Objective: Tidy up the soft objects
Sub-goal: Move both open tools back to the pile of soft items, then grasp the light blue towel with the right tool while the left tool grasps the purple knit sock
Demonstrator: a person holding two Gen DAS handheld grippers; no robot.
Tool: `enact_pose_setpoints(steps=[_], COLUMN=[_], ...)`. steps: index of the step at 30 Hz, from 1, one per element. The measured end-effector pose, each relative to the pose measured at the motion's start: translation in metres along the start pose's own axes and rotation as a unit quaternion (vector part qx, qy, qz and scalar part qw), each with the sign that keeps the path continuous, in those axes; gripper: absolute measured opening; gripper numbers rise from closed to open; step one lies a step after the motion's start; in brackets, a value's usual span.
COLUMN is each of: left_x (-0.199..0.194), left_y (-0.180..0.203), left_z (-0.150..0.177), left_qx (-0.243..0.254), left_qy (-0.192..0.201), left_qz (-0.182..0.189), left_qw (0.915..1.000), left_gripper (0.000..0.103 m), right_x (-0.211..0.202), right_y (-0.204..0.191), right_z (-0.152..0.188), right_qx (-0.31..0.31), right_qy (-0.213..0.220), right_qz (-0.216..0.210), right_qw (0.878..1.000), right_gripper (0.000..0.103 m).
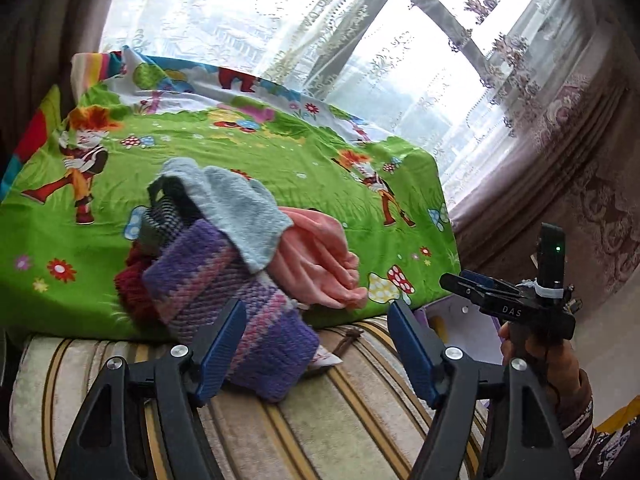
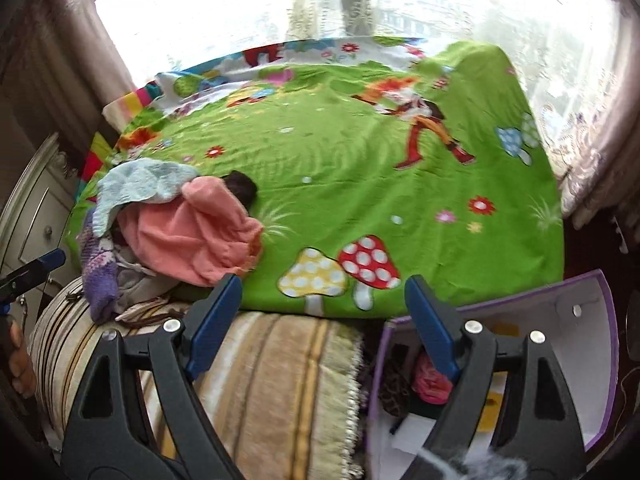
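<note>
On the bed's near edge, atop a green cartoon-print sheet [image 1: 248, 152], lies a heap of soft things: a purple knitted piece [image 1: 224, 304] drooping over a striped blanket [image 1: 280, 420], a light blue cloth [image 1: 236, 208] draped across it, a pink fleece garment [image 1: 320, 256] beside it, and dark red knitwear [image 1: 134, 284] under its left side. Just before the purple knit, the left hand-held gripper [image 1: 316, 344] is released, jaws parted with nothing between them. To the right, the right hand-held gripper [image 2: 324, 320] is likewise released and empty, above the blanket and a purple-edged box [image 2: 600, 320] holding a pink item [image 2: 430, 384] and a leopard-print item [image 2: 394, 388]. A lace curtain [image 1: 360, 40] hangs behind.
</note>
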State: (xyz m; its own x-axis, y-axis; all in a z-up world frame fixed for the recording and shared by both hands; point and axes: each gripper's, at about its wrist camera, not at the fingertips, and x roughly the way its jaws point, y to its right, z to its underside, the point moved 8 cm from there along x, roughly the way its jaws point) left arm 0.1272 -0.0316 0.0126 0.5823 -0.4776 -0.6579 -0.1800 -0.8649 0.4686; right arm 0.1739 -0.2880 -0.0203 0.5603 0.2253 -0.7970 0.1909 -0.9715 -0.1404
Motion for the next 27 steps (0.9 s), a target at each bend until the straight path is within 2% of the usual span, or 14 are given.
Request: enact_pose_setpoints(steps=[5,10,17,24,26,27], left_x=[-0.008,-0.013,-0.016,-0.014,-0.013,-0.013], left_y=[-0.03,-0.05,-0.07,-0.081,-0.083,-0.084], left_z=[-0.001,-0.003,-0.005,-0.004,-0.004,-0.004], left_qx=[-0.029,-0.055,-0.076,-0.089,-0.091,-0.092], left_qy=[0.012,0.021,0.028,0.028,0.027,0.027], left_qz=[-0.008,-0.004,0.0,0.003,0.004,0.003], left_qw=[0.9995,0.9983,0.9967,0.9957,0.9954,0.9954], left_gripper=[0.073,0.068,0.068,0.068,0.068,0.068], right_x=[0.016,0.037,0.064,0.083,0.087,0.09], right_y=[-0.085,-0.144,-0.183,-0.21,-0.219,-0.222], right_z=[-0.016,-0.021,-0.031,-0.04,-0.042,-0.043], right_qx=[-0.119,-0.233,-0.364,-0.451,-0.47,-0.474], right_qy=[0.003,0.002,0.018,0.034,0.041,0.04], right_qz=[-0.025,-0.024,-0.007,-0.002,-0.009,-0.018], right_qw=[0.993,0.972,0.931,0.892,0.882,0.879], right_gripper=[0.086,0.086,0.086,0.085,0.083,0.077])
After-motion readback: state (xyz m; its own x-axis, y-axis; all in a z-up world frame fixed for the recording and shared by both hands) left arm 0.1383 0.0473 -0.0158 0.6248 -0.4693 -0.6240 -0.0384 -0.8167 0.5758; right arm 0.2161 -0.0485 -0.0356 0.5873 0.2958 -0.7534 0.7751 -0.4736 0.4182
